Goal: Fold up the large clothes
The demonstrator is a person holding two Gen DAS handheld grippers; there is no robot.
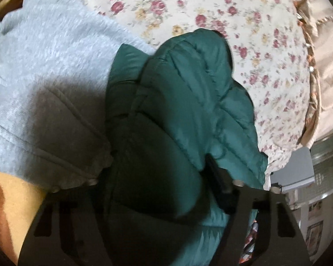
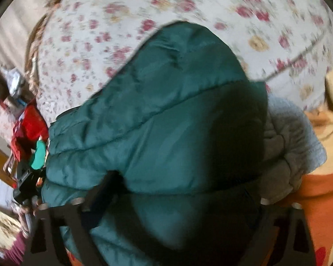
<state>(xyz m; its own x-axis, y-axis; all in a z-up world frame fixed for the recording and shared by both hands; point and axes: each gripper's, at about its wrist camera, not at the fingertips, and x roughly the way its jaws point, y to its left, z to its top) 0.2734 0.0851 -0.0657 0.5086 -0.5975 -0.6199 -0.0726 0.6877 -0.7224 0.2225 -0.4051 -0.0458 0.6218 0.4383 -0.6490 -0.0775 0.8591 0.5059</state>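
Observation:
A dark green quilted puffer jacket (image 1: 184,102) is bunched up and fills the middle of the left wrist view. My left gripper (image 1: 162,177) is shut on a thick fold of it, one finger (image 1: 217,177) showing at the right. The same jacket (image 2: 166,115) fills the right wrist view. My right gripper (image 2: 173,190) is shut on its padded edge, one finger (image 2: 102,188) visible at the left. The jacket hangs over a floral bedspread (image 1: 211,11).
A light grey fleece garment (image 1: 46,71) lies on the bed left of the jacket and shows in the right wrist view (image 2: 295,137). An orange patterned blanket (image 2: 322,199) is at right. Red clutter (image 2: 28,130) lies off the bed's left edge. Furniture (image 1: 299,173) stands beyond the bed.

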